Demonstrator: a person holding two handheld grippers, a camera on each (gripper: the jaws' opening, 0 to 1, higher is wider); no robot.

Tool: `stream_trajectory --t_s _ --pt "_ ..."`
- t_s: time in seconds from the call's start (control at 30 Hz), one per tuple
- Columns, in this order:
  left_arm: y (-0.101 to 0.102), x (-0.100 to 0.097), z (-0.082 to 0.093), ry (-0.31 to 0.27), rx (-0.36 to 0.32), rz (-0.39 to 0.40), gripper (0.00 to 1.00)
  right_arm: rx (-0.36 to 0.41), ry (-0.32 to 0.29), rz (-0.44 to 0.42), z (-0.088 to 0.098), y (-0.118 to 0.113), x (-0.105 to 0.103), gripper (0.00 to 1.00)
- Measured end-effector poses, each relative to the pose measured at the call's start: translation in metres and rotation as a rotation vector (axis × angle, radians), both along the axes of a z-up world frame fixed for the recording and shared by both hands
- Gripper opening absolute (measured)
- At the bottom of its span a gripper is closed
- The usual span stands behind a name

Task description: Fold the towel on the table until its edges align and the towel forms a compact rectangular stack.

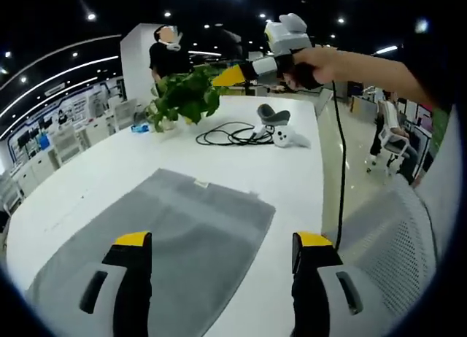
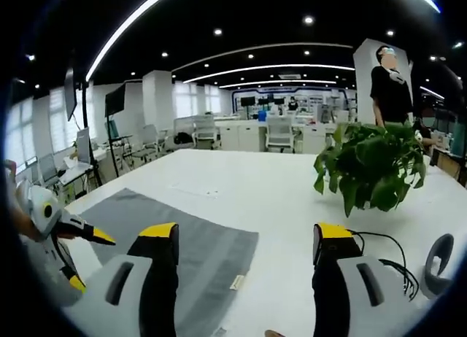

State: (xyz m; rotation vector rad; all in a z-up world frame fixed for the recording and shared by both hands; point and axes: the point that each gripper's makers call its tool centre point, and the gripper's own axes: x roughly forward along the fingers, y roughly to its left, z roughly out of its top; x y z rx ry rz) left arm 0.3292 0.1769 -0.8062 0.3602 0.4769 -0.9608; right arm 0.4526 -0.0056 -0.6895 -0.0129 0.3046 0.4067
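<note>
A grey towel (image 1: 191,224) lies spread flat on the white table (image 1: 102,165), with a small label on its far edge. My left gripper (image 1: 223,242) hovers open above the towel's near part, nothing between its yellow-tipped jaws. A hand holds my right gripper (image 1: 244,73) high over the far end of the table. In the right gripper view the towel (image 2: 186,242) lies low at the left, and my right gripper (image 2: 247,235) stands open above the towel's edge and the bare table (image 2: 241,180). The left gripper (image 2: 76,238) comes in from the left, jaws apart.
A potted green plant (image 1: 186,96) (image 2: 372,169) stands at the far end of the table. Beside it lie a black cable (image 1: 233,136) (image 2: 387,253), a white controller (image 1: 290,138) and a grey holder (image 1: 273,114). A mesh chair (image 1: 394,235) stands off the table's right edge. A person (image 2: 390,82) stands behind the plant.
</note>
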Motion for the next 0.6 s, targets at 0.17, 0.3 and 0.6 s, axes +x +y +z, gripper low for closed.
stream_trajectory --t_s 0.17,0.3,0.6 --pt "-0.02 0.002 -0.014 0.019 0.029 -0.044 0.81 -0.004 -0.019 0.006 0.003 -0.005 0.017 0.74" --pt "-0.038 0.0 -0.021 0.01 0.056 -0.098 0.78 -0.021 0.003 -0.015 -0.011 -0.012 0.029 0.73" --pt "-0.076 -0.004 -0.037 -0.041 0.099 -0.191 0.68 -0.007 0.026 -0.017 -0.031 -0.012 0.052 0.69"
